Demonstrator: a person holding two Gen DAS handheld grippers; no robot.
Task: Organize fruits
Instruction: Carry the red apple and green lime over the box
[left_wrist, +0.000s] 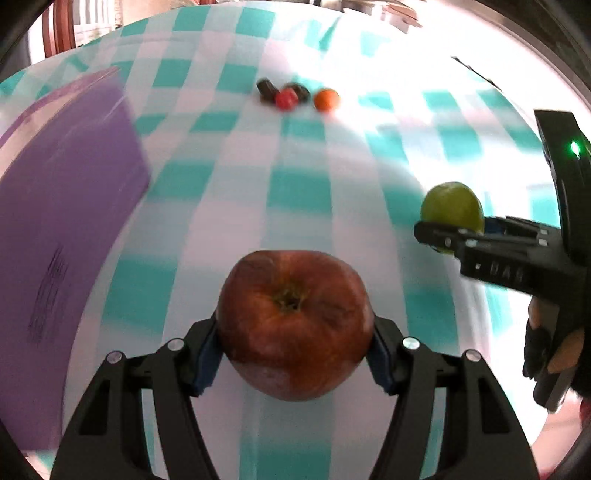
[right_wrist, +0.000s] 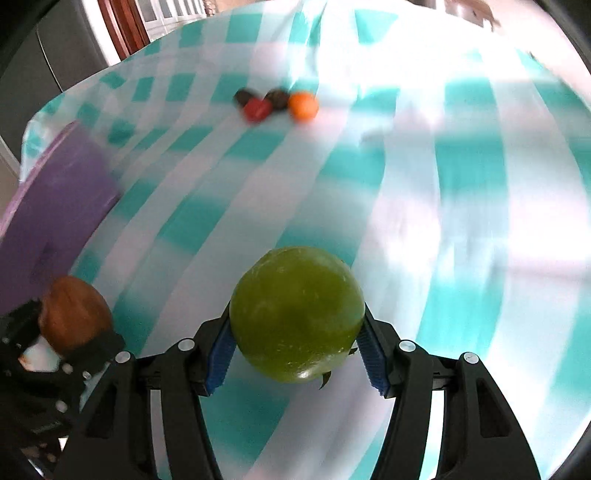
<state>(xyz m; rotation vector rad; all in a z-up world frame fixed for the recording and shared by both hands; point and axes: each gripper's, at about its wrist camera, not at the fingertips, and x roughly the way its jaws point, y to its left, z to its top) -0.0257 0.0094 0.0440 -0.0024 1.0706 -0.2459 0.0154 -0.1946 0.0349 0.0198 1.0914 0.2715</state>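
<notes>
My left gripper is shut on a red apple and holds it above the checked tablecloth. My right gripper is shut on a green apple, also held above the cloth. Each gripper shows in the other's view: the green apple at the right of the left wrist view, the red apple at the lower left of the right wrist view. Farther away on the cloth lie an orange fruit, a red fruit and two dark fruits. They also show in the right wrist view, around the orange fruit.
A purple box stands on the left side of the table; it also shows in the right wrist view. The teal and white checked tablecloth covers the table. A wooden chair stands beyond the far left edge.
</notes>
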